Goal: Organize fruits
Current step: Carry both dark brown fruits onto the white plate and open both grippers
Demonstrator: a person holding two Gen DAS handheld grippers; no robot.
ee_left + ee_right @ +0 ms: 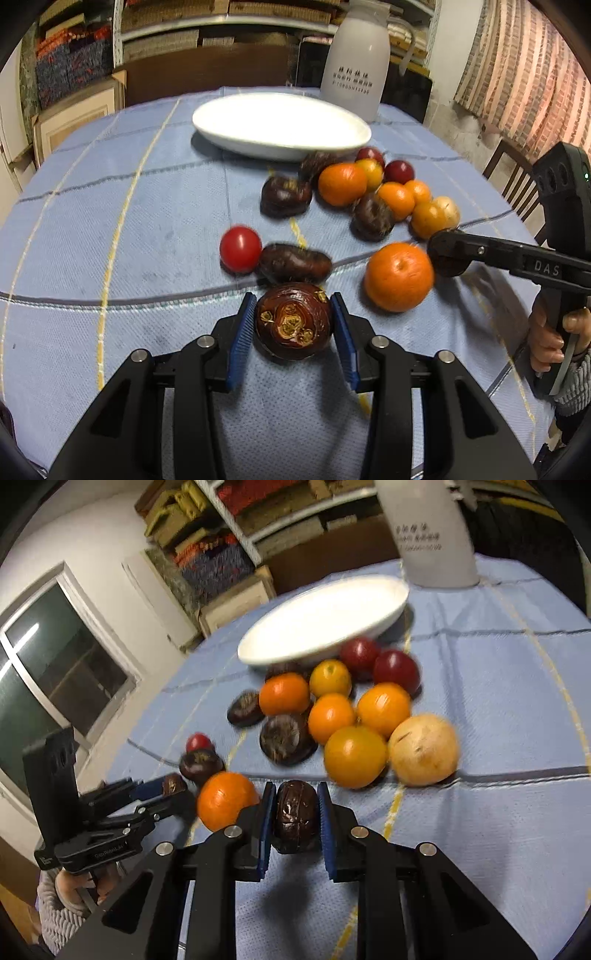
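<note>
Left gripper (294,325): blue pads bracket a dark brown water chestnut (293,320), apparently pinching it at the near edge of the scatter. Contact on the right pad is hard to confirm.

Right gripper (294,814): clamped on a second water chestnut (295,818), which looks raised off the blue tablecloth (480,830), judging by the shadow under it.

Step in hand, as I read it: carry both chestnuts to the white oval dish (280,125). Keep the squeeze steady, since the skins are smooth and rounded. Lift straight up before going forward.

Just beside the right fingers sits a loose orange (226,800); a sideways swing could roll it. Ahead of the left gripper lie another chestnut (294,261) and a red cherry tomato (240,249).

Farther on, the main heap of oranges, chestnuts and red fruit crowds the dish's near rim. Open cloth lies to the left. Approach the dish from above. The white jug (355,55) stands just behind it.
</note>
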